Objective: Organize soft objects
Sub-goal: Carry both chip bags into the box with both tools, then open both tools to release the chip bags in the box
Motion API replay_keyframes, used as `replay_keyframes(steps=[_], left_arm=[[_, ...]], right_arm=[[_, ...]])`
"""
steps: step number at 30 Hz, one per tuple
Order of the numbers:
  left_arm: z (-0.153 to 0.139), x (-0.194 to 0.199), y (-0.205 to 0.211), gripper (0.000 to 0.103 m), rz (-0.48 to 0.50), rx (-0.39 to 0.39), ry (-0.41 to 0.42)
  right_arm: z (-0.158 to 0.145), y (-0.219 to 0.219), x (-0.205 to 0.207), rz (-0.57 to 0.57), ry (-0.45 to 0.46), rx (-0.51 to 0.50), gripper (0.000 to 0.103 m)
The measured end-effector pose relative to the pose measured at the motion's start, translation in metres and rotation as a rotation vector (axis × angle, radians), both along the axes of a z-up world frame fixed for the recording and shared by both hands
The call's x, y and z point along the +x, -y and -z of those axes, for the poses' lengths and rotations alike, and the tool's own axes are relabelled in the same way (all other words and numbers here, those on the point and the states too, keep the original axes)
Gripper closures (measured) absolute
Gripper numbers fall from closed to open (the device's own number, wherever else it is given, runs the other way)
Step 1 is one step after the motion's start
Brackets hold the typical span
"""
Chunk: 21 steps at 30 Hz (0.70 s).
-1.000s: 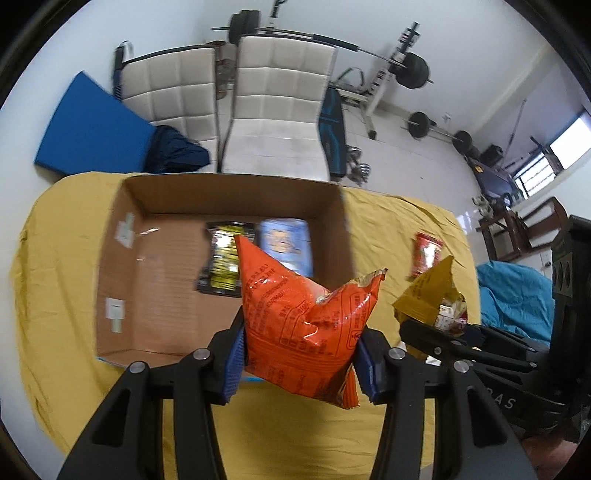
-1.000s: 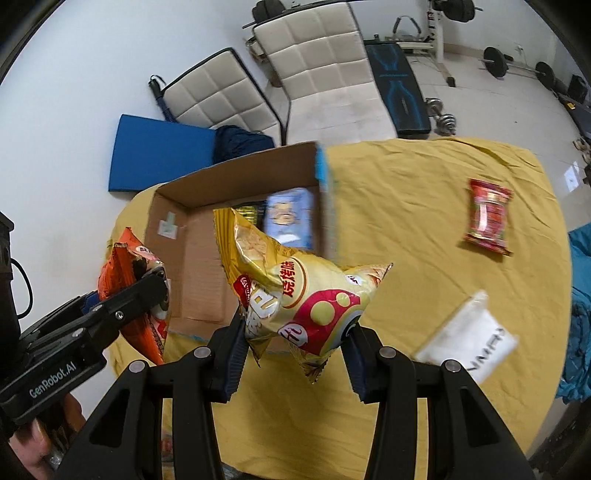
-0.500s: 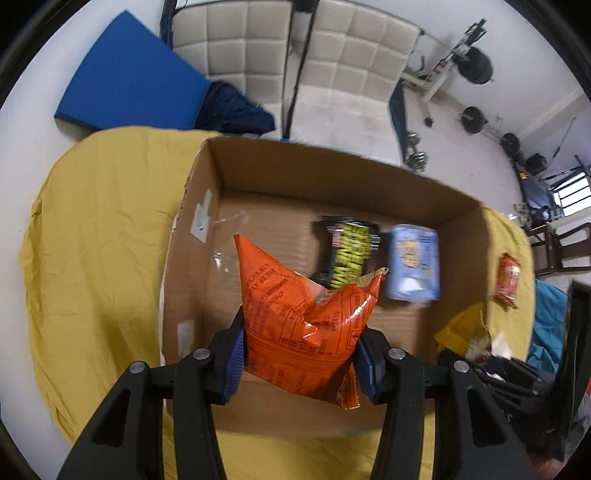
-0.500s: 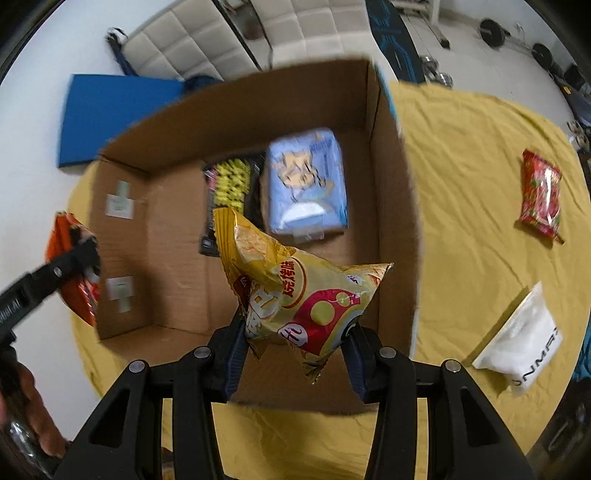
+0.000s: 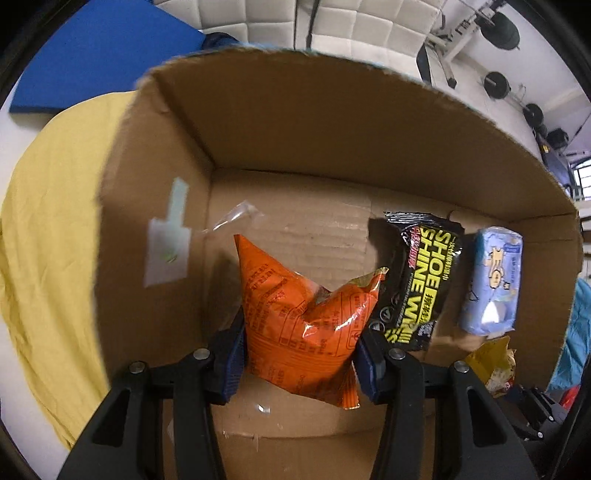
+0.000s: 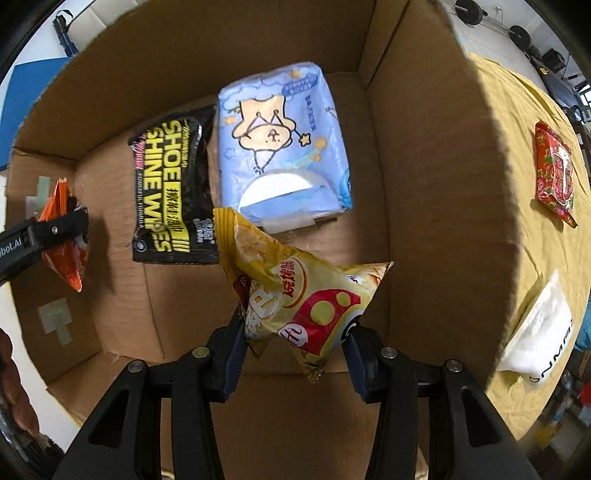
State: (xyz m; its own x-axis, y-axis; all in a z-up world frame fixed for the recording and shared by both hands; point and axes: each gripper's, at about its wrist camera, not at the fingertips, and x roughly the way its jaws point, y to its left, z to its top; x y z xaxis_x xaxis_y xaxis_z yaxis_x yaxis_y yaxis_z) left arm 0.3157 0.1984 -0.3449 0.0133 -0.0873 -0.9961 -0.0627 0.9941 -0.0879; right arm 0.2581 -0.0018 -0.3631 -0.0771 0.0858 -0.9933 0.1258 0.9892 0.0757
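Note:
My left gripper [image 5: 299, 354] is shut on an orange snack bag [image 5: 303, 314] and holds it inside the open cardboard box [image 5: 295, 122], near its left wall. My right gripper [image 6: 293, 350] is shut on a yellow chip bag [image 6: 295, 291] and holds it inside the same box [image 6: 443, 184], near its right wall. On the box floor lie a black shoe shine wipes pack [image 6: 171, 195] and a light blue tissue pack [image 6: 284, 147]. The orange bag also shows in the right wrist view [image 6: 64, 236], and the yellow bag in the left wrist view [image 5: 495, 362].
The box stands on a table with a yellow cloth [image 6: 532, 258]. On the cloth to the right of the box lie a red snack pack [image 6: 554, 173] and a white pouch [image 6: 539, 336]. White chairs [image 5: 369, 22] and a blue mat [image 5: 103, 51] are behind the table.
Both grippers have moved forward and down from in front of the box into it, each still holding its bag. The box now fills both views.

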Motion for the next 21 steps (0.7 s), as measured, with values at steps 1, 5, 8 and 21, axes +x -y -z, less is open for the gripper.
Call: replay_keyframes(steps=[1, 5, 8, 21], left_arm=[[0.002, 0.002, 0.002, 0.054, 0.006, 0.000, -0.005], [0.010, 0.008, 0.009, 0.053, 0.019, -0.021, -0.031], [0.013, 0.010, 0.008, 0.051, 0.016, -0.034, -0.043], [-0.002, 0.011, -0.003, 0.034, -0.046, -0.052, -0.027]], right_arm=[[0.004, 0.000, 0.000, 0.002, -0.011, -0.005, 0.052], [0.016, 0.000, 0.000, 0.013, -0.040, 0.007, 0.051], [0.023, -0.001, 0.002, 0.005, -0.051, 0.010, 0.050], [0.006, -0.024, 0.010, -0.029, -0.011, 0.009, 0.028]])
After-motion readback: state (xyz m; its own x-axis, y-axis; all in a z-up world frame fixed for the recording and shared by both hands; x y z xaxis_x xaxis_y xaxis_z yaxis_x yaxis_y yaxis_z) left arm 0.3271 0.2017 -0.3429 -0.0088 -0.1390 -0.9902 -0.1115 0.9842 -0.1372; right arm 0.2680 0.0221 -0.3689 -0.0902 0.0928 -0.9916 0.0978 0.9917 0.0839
